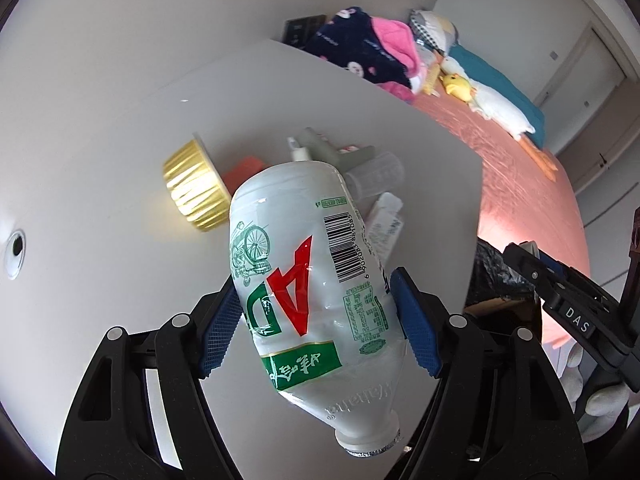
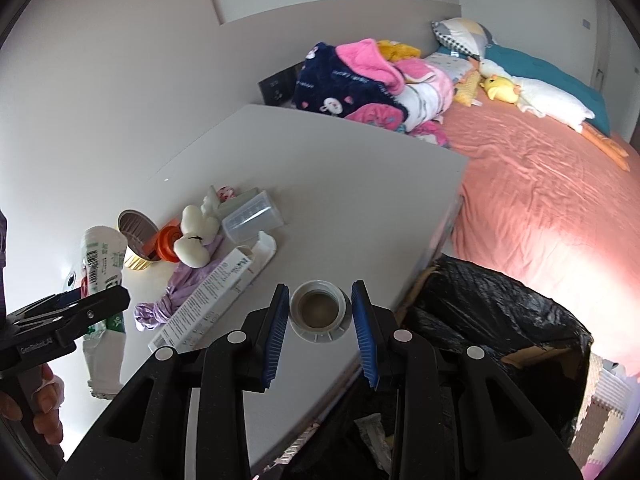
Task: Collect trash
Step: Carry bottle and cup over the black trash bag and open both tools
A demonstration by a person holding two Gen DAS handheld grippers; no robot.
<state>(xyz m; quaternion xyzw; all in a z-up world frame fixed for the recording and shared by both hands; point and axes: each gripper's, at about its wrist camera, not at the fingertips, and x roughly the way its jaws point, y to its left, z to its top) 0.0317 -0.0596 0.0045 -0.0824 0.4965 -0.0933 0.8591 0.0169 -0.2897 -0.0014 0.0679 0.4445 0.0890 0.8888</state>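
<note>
We saw the left gripper (image 1: 318, 316) closed on a white plastic bottle (image 1: 316, 280), its blue pads pressed against both sides of the body. The bottle was held above the desk (image 1: 100, 140), tilted, with its neck down toward the camera and its bottom pointing away. Its label showed big letters "AD" in red and green, a green drawing of a bicycle, a barcode and a green band with white characters. The mouth had a torn foil rim, and the body looked a little dented.

In the right wrist view, the right gripper (image 2: 320, 320) was open, with one blue pad on each side of a small grey cap (image 2: 319, 312). We could not tell if the pads touched it. The cap lay on the desk near the front edge, open side up, brownish inside.

More trash lay on the desk: a gold foil cup (image 2: 136, 244), an orange lid (image 2: 168, 242), a white plush toy (image 2: 196, 240), a clear measuring cup (image 2: 252, 218), a long white box (image 2: 212, 300) with printed text and a purple crumpled wrapper (image 2: 160, 304). The foil cup and the orange lid were touching; the box lay partly over the wrapper.

A black trash bag (image 2: 500, 320) stood open just beside the right edge of the desk. Behind it was a bed (image 2: 540, 184) with a pink sheet.
</note>
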